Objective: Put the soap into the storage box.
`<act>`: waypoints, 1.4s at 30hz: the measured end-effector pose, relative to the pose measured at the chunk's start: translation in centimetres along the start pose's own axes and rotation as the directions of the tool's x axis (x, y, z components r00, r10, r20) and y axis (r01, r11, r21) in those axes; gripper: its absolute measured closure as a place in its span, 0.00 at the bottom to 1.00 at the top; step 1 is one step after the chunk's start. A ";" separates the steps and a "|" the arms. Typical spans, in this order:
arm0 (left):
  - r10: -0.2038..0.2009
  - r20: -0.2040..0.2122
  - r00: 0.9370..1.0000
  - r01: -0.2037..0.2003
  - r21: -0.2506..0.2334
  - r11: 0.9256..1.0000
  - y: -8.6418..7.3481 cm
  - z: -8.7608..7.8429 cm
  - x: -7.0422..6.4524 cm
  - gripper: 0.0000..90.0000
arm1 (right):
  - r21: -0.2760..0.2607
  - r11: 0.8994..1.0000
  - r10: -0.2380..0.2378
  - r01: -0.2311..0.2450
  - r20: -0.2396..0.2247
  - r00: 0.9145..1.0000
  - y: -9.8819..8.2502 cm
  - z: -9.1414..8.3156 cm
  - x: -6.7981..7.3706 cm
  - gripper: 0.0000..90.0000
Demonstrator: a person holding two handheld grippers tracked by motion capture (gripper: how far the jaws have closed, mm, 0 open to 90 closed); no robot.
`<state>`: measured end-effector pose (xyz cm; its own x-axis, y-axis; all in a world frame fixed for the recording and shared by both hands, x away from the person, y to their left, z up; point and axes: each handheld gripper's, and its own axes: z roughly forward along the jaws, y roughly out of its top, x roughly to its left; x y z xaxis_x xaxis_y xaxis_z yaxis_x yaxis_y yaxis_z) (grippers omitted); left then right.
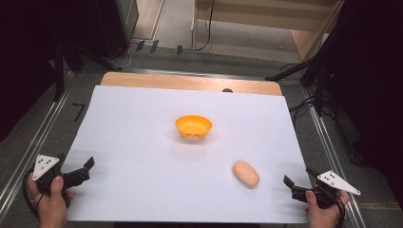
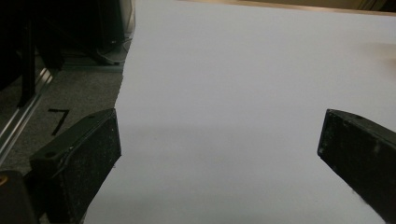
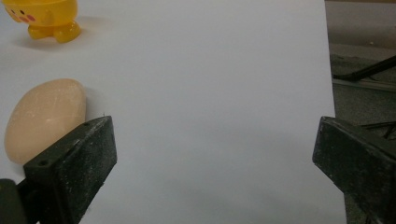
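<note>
High view: at the near left edge of the white paper sheet [image 1: 142,156] the left gripper [image 1: 88,164] rests with jaws spread wide and nothing between them, well apart from the small orange plastic bowl [image 1: 193,126] mid-sheet. Farther right, a pale peach oval bread roll [image 1: 245,174] lies just beside the right gripper [image 1: 287,182], whose jaws also gape wide and hold nothing.

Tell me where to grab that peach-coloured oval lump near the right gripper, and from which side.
Grip the peach-coloured oval lump across its narrow middle, probably from above with the right gripper, the nearer one, whose jaws stand open. It lies flat on the white sheet with its long axis running diagonally, so the jaws should close across that axis. The rounded ends look likelier to slip.
</note>
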<state>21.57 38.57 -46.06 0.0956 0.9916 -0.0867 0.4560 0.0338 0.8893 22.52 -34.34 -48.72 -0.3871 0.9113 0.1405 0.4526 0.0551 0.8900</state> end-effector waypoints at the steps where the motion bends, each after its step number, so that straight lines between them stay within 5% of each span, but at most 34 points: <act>1: 0.000 0.000 1.000 0.000 0.001 1.000 0.0 0.0 0.0 0.00 | 0.005 1.000 -0.006 0.006 0.006 1.000 0.0 0.0 0.1 0.07; 5: -0.004 -0.005 1.000 0.004 -0.005 1.000 0.0 0.0 0.0 0.00 | 0.041 0.999 -0.033 0.032 0.017 0.999 0.3 0.4 0.4 0.16; 7: -0.009 -0.006 1.000 0.009 -0.005 1.000 0.0 -0.1 0.1 0.00 | 0.117 0.990 -0.084 0.076 0.068 0.994 0.8 0.7 1.0 0.17; 12: -0.005 -0.005 1.000 0.005 -0.002 1.000 0.0 0.0 0.0 0.00 | 0.200 0.974 -0.106 0.103 0.003 0.994 2.0 1.4 2.3 0.18; 17: -0.014 -0.007 1.000 0.014 -0.014 1.000 -0.1 -0.1 0.1 0.00 | 0.309 0.942 -0.125 0.129 -0.031 0.992 2.8 2.4 3.2 0.18; 22: -0.010 -0.004 1.000 0.010 -0.009 1.000 0.0 -0.1 0.1 0.00 | 0.358 0.919 -0.147 0.164 -0.075 0.986 4.1 2.8 4.0 0.19; 26: -0.010 -0.004 1.000 0.010 -0.009 1.000 0.0 -0.1 0.1 0.00 | 0.396 0.888 -0.207 0.233 -0.109 0.972 4.8 3.5 4.7 0.25; 30: -0.011 -0.006 1.000 0.011 -0.015 1.000 -0.1 -0.1 0.1 0.00 | 0.425 0.867 -0.208 0.262 -0.169 0.963 5.4 4.0 5.2 0.29; 33: -0.010 -0.008 1.000 0.010 -0.014 1.000 -0.1 -0.1 0.1 0.00 | 0.457 0.837 -0.215 0.301 -0.231 0.949 5.8 4.4 5.7 0.35; 37: -0.010 -0.008 1.000 0.009 -0.013 1.000 -0.1 -0.1 0.1 0.00 | 0.507 0.801 -0.199 0.318 -0.276 0.940 5.8 4.9 6.4 0.32; 42: -0.009 -0.006 1.000 0.009 -0.014 1.000 -0.1 -0.1 0.1 0.00 | 0.533 0.779 -0.185 0.330 -0.308 0.933 5.9 5.4 7.6 0.30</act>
<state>21.45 38.64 -46.08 0.0858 0.9920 -0.0924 0.4448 0.0448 0.8945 26.61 -24.83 -44.71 -0.6920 0.7149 0.1003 0.6533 0.5611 0.5084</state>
